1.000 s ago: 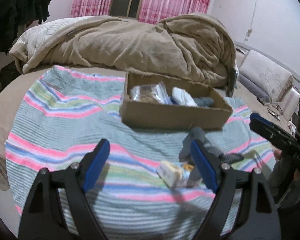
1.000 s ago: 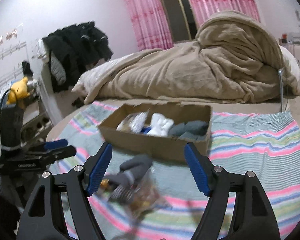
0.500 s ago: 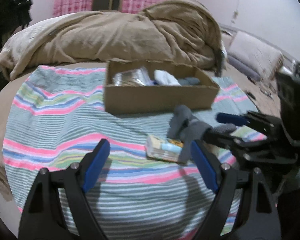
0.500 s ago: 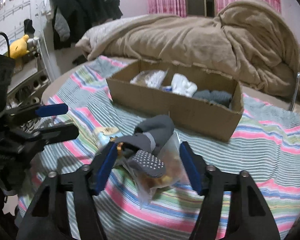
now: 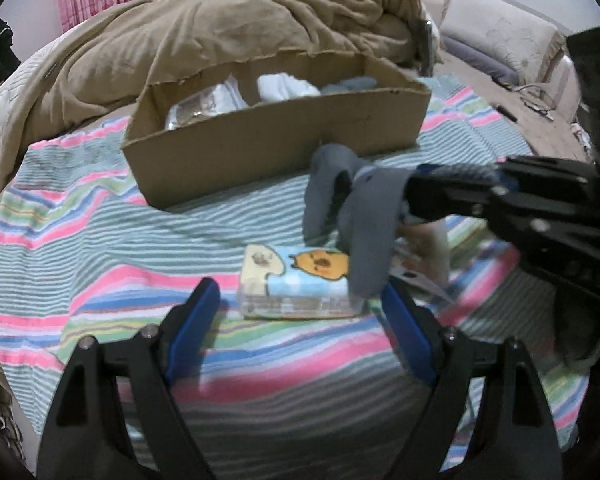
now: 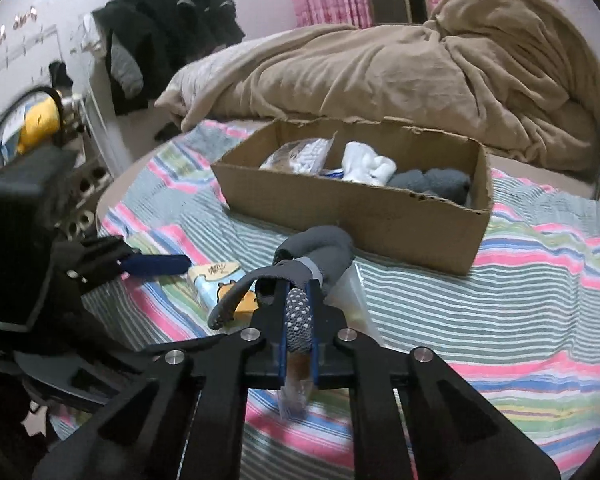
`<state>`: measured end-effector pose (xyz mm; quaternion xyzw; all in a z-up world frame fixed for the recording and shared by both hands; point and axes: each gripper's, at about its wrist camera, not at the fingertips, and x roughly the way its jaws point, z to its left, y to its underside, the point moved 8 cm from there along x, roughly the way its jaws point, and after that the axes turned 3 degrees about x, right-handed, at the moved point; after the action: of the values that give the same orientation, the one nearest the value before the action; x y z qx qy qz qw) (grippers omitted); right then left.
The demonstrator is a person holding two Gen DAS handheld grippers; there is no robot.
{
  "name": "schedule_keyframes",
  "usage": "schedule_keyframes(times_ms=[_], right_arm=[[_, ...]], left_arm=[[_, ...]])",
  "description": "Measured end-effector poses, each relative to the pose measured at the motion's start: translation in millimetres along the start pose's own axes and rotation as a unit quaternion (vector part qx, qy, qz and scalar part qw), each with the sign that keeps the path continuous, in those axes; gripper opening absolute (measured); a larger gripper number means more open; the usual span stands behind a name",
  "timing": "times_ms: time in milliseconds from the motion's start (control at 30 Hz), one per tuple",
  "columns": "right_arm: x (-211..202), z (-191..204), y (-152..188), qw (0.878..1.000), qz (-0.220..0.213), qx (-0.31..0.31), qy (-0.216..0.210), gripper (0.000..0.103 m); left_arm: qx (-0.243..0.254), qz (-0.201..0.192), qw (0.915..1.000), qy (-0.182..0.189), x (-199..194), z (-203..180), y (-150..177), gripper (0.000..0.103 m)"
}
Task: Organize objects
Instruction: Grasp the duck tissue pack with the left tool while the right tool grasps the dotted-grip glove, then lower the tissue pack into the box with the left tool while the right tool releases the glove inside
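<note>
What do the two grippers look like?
Both match: the left gripper and right gripper have matte black angular arms with triangular cutouts, silver round bolts at the joints, and flat blue fingers. No cables or sleeves show on them.

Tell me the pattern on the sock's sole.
White dots on the dark grey sock, clearest in the right wrist view.

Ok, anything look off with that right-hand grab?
Yes. The right gripper is shut on the grey sock, but a clear plastic bag seems pinched in with it. The sock's loose end drapes over the tissue pack.
</note>
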<state>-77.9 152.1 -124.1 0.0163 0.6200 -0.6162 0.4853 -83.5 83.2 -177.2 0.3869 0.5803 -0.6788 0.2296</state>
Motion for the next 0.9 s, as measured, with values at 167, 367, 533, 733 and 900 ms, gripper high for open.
schedule_keyframes(times_ms=[167, 367, 533, 733, 900], right_arm=[[-4.7, -3.3, -3.5, 1.000, -0.011, 0.016, -0.013, 0.008], [-15.8, -2.6, -7.4, 0.998, -0.034, 0.024, -0.039, 0.007], [-21.2, -1.7, -9.6, 0.998, -0.040, 0.028, -0.046, 0.007], [-31.6, 1.2, -14.9, 0.998, -0.045, 0.028, -0.046, 0.007], [-47.1, -2.3, -26.7, 0.997, -0.059, 0.027, -0.036, 0.007]], left_arm=[[0.020, 0.033, 0.9990, -0.021, 17.6, -3.7, 1.8, 0.084], [-0.023, -0.001, 0.9997, -0.007, 4.1, 7.6, 0.2, 0.066], [-0.037, -0.030, 0.9988, -0.005, -12.1, 12.9, -1.4, 0.065], [-0.079, -0.053, 0.9952, 0.022, -35.9, 24.7, -1.6, 0.065], [-0.089, -0.085, 0.9921, 0.023, -59.8, 33.1, -14.3, 0.065]])
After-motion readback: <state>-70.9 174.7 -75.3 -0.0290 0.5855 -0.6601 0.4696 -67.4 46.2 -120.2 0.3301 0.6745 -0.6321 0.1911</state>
